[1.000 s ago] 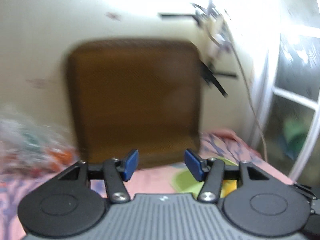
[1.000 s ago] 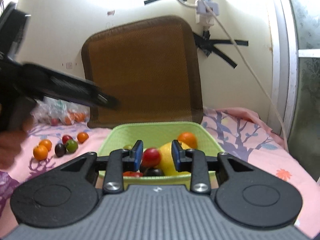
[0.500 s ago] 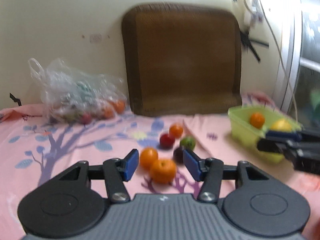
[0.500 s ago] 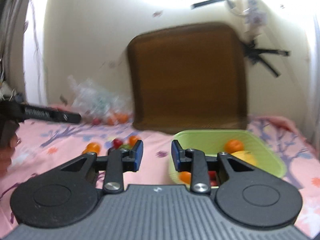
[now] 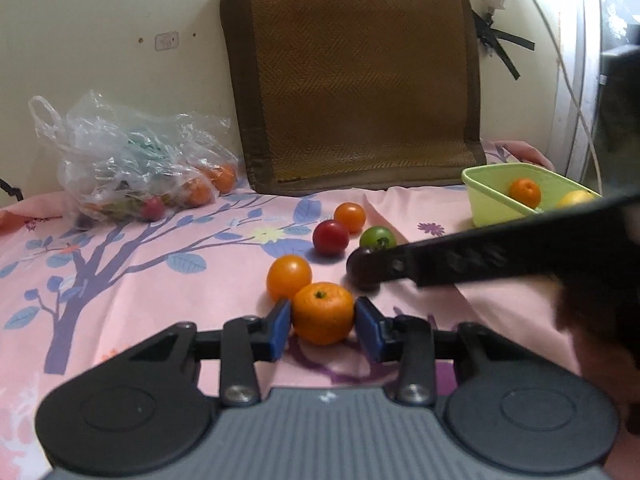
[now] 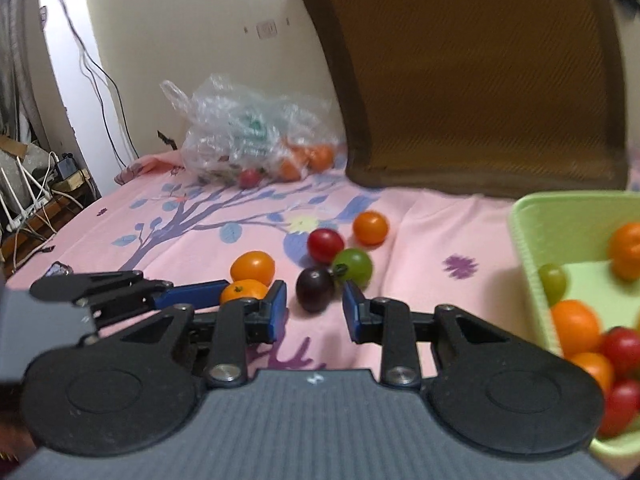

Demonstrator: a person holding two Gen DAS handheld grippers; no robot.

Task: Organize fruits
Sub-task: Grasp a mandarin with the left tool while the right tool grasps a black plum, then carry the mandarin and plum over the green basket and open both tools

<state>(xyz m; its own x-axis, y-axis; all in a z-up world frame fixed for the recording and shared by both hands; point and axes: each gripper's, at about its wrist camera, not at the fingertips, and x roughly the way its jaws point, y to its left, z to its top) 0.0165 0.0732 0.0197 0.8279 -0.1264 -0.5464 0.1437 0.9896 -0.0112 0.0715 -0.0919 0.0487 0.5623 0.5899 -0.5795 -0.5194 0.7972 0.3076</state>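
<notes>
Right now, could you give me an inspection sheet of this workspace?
Surface: pink floral sheet.
Job's things: mandarin; five loose fruits behind it; green basket, partly filled.
Clutter: plastic bag of fruit; woven mat leaning on the wall.
Grippers: left gripper jaws have just been closing, pads on the mandarin; right gripper open, dark fruit just ahead.
Cables: white cord; side wires.
Surroundings: cream wall.

Pink floral sheet (image 5: 160, 280), green basket (image 5: 488, 196)
</notes>
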